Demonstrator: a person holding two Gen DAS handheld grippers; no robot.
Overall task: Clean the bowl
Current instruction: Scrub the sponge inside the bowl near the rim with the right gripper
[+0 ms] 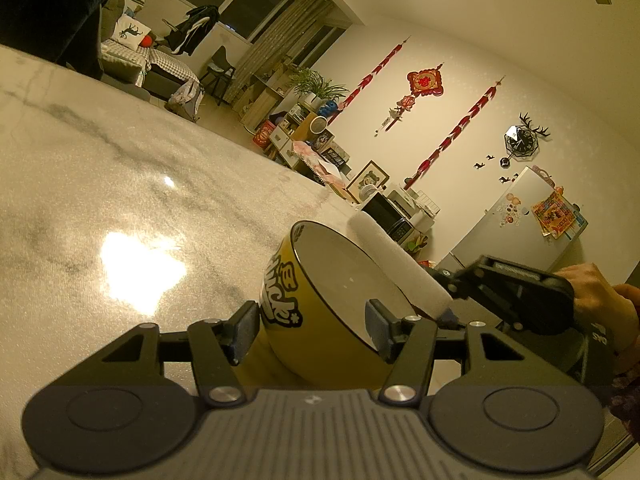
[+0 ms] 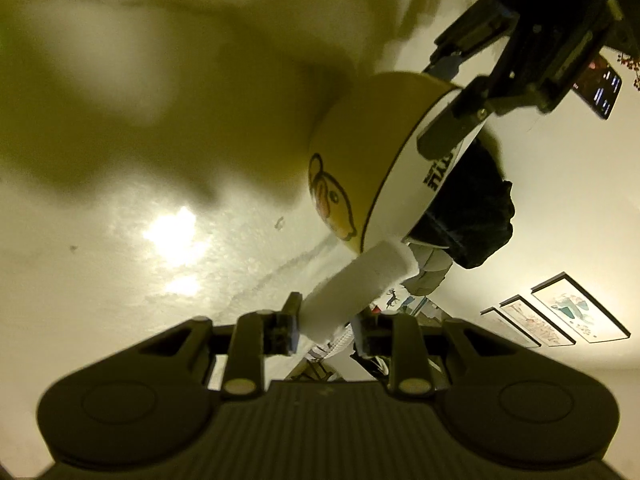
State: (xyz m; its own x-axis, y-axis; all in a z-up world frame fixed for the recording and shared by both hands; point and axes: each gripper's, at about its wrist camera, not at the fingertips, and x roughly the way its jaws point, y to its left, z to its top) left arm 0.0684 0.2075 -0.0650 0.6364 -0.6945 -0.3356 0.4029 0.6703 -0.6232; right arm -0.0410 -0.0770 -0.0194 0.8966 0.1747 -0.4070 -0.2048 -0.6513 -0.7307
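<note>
A yellow bowl (image 1: 320, 312) with a white inside and a black rim is tilted above the marble table (image 1: 120, 160). My left gripper (image 1: 312, 320) is shut on its wall, one pad outside and one inside. In the right wrist view the bowl (image 2: 360, 168) shows a duck face, and the left gripper (image 2: 446, 96) clamps its upper rim. My right gripper (image 2: 326, 324) is shut on a white sponge block (image 2: 356, 284). The sponge's far end touches the bowl's lower rim. In the left wrist view the sponge (image 1: 396, 260) lies across the bowl's mouth, with the right gripper (image 1: 446, 298) behind it.
A person's hand (image 1: 596, 296) holds the right gripper at the right. The marble table (image 2: 160, 280) spreads to the left with bright lamp reflections. Beyond its edge are shelves (image 1: 296, 128), a microwave (image 1: 388, 212) and a fridge (image 1: 516, 220). Framed pictures (image 2: 560, 316) hang on a wall.
</note>
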